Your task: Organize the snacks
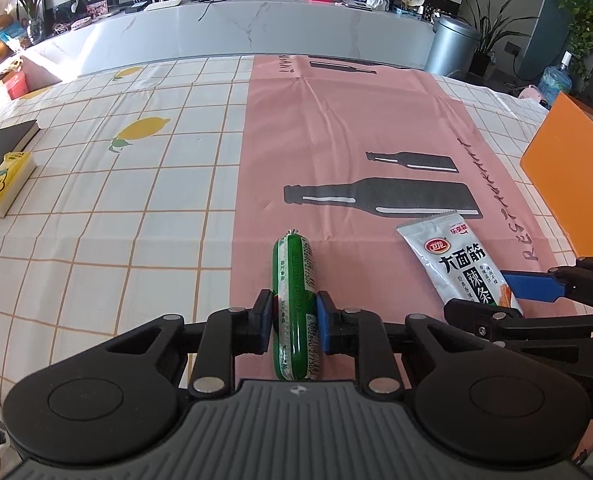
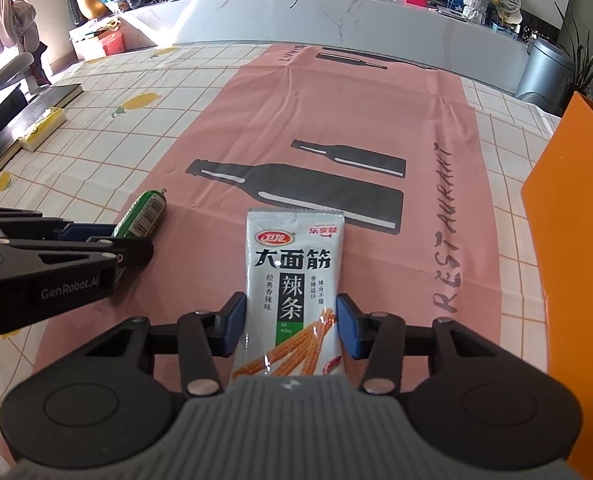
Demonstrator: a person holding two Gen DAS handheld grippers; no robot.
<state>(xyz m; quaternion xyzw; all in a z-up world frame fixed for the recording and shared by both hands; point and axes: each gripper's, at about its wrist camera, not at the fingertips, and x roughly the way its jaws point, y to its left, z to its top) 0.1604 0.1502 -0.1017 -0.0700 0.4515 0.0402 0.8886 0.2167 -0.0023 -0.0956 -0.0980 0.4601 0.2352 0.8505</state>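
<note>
A green sausage stick point(image 1: 295, 304) lies on the pink cloth between the pads of my left gripper point(image 1: 295, 316), which is shut on it; its tip also shows in the right wrist view point(image 2: 146, 214). A white spicy-strip snack packet point(image 2: 292, 292) lies flat between the pads of my right gripper point(image 2: 290, 326). The pads stand at the packet's two edges, touching or nearly touching. The packet also shows in the left wrist view point(image 1: 456, 260), with the right gripper's blue pad point(image 1: 532, 286) beside it.
An orange box point(image 2: 572, 240) stands at the right edge of the table. A black book point(image 1: 4, 146) and a yellow tissue pack point(image 1: 4, 184) lie at the far left. The pink cloth point(image 1: 356, 120) with bottle prints covers the middle.
</note>
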